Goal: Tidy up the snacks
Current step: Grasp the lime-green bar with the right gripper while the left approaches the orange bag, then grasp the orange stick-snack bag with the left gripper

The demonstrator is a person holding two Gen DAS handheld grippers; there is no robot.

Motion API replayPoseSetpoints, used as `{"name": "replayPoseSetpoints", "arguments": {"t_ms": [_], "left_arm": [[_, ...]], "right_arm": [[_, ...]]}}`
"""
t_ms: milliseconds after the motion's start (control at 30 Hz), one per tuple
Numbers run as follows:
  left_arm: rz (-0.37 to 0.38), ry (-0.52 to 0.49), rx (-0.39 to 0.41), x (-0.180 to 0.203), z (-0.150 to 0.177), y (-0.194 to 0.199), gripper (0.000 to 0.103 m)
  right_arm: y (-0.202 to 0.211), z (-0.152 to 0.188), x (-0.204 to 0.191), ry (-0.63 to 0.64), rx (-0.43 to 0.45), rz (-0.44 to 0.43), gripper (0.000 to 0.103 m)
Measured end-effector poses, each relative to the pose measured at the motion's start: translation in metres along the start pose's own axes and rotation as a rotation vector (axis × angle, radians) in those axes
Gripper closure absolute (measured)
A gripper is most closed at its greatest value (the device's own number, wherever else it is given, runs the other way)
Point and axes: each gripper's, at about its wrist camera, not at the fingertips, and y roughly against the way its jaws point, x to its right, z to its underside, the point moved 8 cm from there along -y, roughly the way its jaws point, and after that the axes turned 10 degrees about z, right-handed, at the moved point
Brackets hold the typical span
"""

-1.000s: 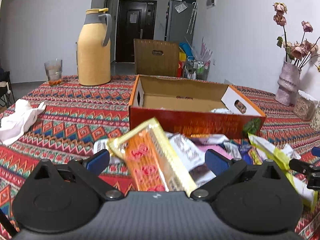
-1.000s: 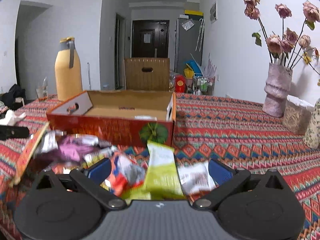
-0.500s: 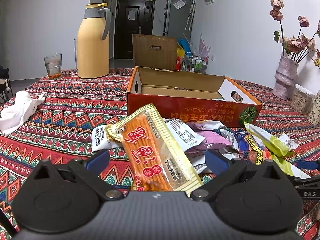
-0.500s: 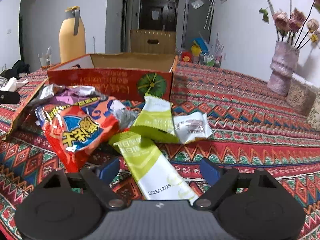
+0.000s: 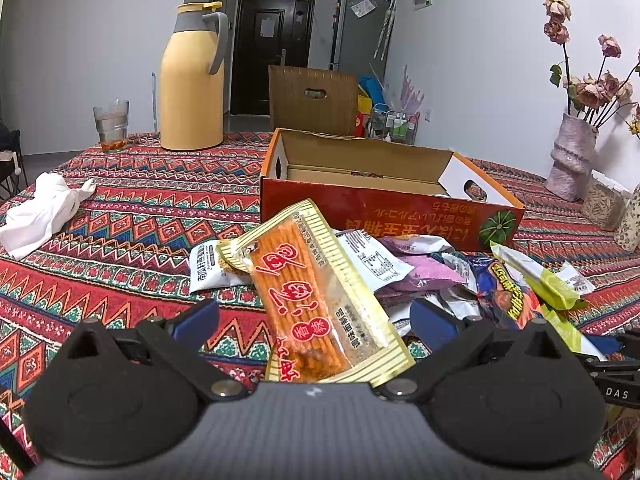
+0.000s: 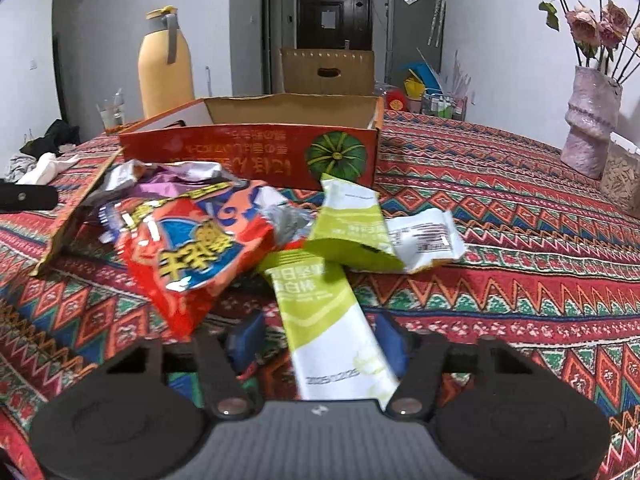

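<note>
Left wrist view: a table [image 5: 132, 216] under a red zigzag-patterned cloth fills the frame, in a white-walled room with a dark door at the back. On it stand a yellow thermos jug [image 5: 192, 84], a glass [image 5: 111, 124], a crumpled white cloth [image 5: 44, 208] and, at the right edge, a vase of dried roses [image 5: 572, 160]. An open red cardboard box [image 5: 384, 204] sits mid-table, and a heap of snack packets lies just in front of it. The left gripper [image 5: 314, 322] has its blue fingers [image 5: 196, 318] spread wide; the long orange-and-gold snack packet [image 5: 316, 300] lies lengthwise between them, touching neither pad.

Right wrist view: the same table [image 6: 500, 240], with the box [image 6: 256, 152] ahead and the jug [image 6: 164, 76] behind it to the left, the vase [image 6: 588, 120] on the right. The right gripper [image 6: 320, 340] is closing its fingers [image 6: 246, 340] on a long green-and-white snack bar [image 6: 332, 320] that lies between them, pointing toward the box. Whether the pads already press on it I cannot tell. A red-and-blue crisp bag [image 6: 188, 252] lies just left of the bar, a second green packet [image 6: 352, 228] across its far end.
</note>
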Motion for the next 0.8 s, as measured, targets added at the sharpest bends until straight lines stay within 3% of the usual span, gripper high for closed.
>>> {"name": "replayPoseSetpoints", "arguments": {"t_ms": [33,167,433,633,800], "left_arm": [[0.0,0.001,0.0,-0.001,0.0,0.0,0.0],[0.001,0.007,0.006,-0.002,0.002,0.005,0.0],[-0.01,0.028,0.01,-0.01,0.0,0.01,0.0],[-0.015,0.057,-0.011,-0.014,-0.004,0.002,0.0],[-0.017,0.075,-0.045,-0.013,-0.008,-0.016,0.0]], "right_arm": [[0.002,0.0,-0.003,0.002,0.003,-0.009,0.065],[0.009,0.002,-0.013,0.013,0.014,0.001,0.067],[0.031,-0.002,-0.015,-0.061,0.086,0.032,0.068],[0.061,-0.023,-0.012,-0.073,0.204,0.05,0.068],[0.061,-0.04,-0.008,-0.086,0.24,0.072,0.067]]}}
